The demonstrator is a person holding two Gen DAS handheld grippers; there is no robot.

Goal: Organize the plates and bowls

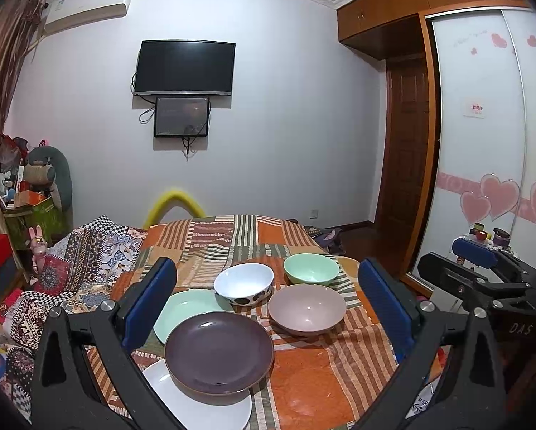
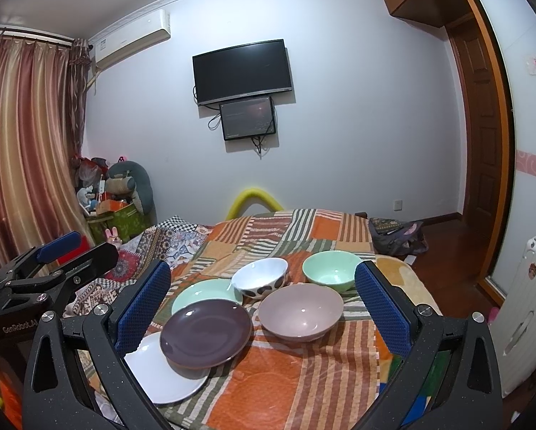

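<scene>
left claw (image 1: 268, 308): jaws wide apart, holding nothing, hovering at the near edge of the dishes.
right claw (image 2: 262, 304): jaws also wide apart and empty, hovering beside the left one; seen side-on at far right of the left view.
surface: bed covered with an orange-and-green striped patchwork blanket (image 1: 314, 369); all the dishes sit on it.
plates: round dark purple ceramic plate (image 1: 219, 353) lies on top, overlapping the flat white plate (image 1: 203, 406) on its near side and the pale mint-green plate (image 1: 191, 310) on its far side. Loosely fanned, edges not lined up.
bowls: wide mauve-grey bowl (image 1: 307, 308) sits near right; white bowl with dark spots on its outside (image 1: 244, 284) sits behind, touching or just beside the mint plate, can't tell which; mint-green bowl (image 1: 311, 268) is far right. All upright, none nested.
progress: looks like the very start. No tidy plate stack, no bowls nested.
left to do: square the three plates into one stack; nest the three bowls, probably the smaller two into the mauve one.
risk: soft bedding, so a stack may tilt.
</scene>
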